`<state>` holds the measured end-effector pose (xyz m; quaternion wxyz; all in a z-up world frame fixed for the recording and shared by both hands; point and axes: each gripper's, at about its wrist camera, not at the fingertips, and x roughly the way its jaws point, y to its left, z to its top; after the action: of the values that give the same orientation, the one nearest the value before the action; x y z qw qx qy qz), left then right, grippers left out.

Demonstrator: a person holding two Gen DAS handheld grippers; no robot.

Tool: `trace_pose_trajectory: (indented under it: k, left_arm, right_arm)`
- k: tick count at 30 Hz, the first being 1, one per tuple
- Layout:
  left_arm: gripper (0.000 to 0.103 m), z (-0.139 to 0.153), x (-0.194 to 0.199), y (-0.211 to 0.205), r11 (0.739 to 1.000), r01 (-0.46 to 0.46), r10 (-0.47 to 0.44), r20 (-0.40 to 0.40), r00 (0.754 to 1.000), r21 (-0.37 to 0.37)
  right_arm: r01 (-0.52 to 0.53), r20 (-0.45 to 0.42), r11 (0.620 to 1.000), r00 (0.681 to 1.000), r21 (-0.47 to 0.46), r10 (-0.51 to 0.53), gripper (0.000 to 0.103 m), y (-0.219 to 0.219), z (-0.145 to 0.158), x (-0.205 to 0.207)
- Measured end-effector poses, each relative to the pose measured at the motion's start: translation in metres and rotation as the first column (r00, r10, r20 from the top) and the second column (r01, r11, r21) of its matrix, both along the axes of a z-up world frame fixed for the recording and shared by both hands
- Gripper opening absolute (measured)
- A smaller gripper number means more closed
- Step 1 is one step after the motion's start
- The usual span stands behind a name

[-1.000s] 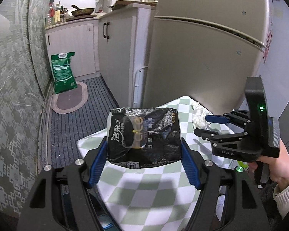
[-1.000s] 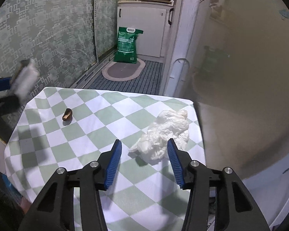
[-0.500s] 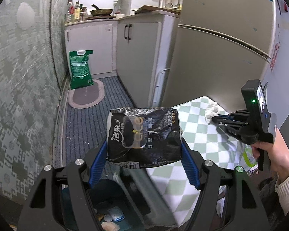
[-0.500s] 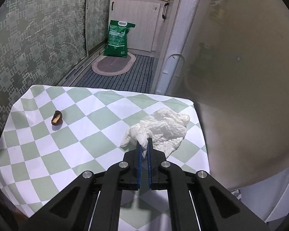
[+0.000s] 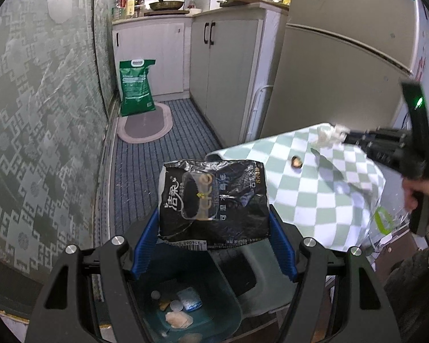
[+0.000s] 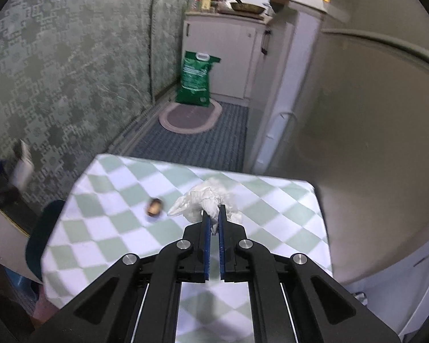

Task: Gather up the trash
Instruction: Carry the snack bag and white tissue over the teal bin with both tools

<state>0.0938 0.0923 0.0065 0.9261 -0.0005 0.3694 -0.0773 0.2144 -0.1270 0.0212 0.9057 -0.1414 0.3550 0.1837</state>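
My left gripper [image 5: 213,228] is shut on a crumpled black tissue packet [image 5: 213,197] and holds it above the dark teal trash bin [image 5: 223,303], which holds several scraps. My right gripper [image 6: 213,217] is shut on a crumpled white tissue [image 6: 208,197] and holds it lifted over the green-and-white checked tablecloth [image 6: 123,225]. The tissue also shows in the left wrist view [image 5: 329,134] at the tip of the right gripper. A small brown nut shell [image 6: 154,206] lies on the cloth left of the tissue; it also shows in the left wrist view [image 5: 296,161].
The table [image 5: 314,188] stands against a beige fridge [image 5: 343,85]. White cabinets [image 5: 214,71], a green bag [image 5: 135,87] and an oval mat [image 5: 146,123] lie beyond on the striped floor. A patterned wall [image 5: 43,114] runs along the left.
My left gripper has swung left off the table with the packet and now hangs over the bin. My right gripper, shut on the tissue half a second ago, has lifted it and moved left.
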Motion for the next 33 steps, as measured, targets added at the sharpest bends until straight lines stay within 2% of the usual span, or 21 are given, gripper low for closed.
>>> trace_pose_trajectory:
  k: [7,19,25,33]
  left_arm:
    - [0.073,-0.022,-0.009,0.018,0.999,-0.02,0.022,-0.054,0.998,0.037]
    - [0.073,-0.059,-0.019,0.05,0.996,-0.047,0.06,-0.155,0.986,0.082]
    - [0.073,-0.079,-0.022,0.057,0.994,-0.037,0.058,-0.212,0.976,0.103]
    - [0.073,-0.111,-0.027,0.059,0.993,0.012,0.025,-0.303,0.953,0.117]
  right_arm:
    - [-0.076,0.02,0.996,0.997,0.05,0.075,0.004,0.032,0.019,-0.012]
    - [-0.204,-0.009,0.967,0.978,0.152,0.207,0.004,0.079,0.032,-0.028]
    - [-0.262,-0.033,0.949,0.962,0.177,0.272,0.004,0.103,0.031,-0.035]
    - [-0.331,-0.076,0.93,0.935,0.159,0.346,0.004,0.143,0.019,-0.046]
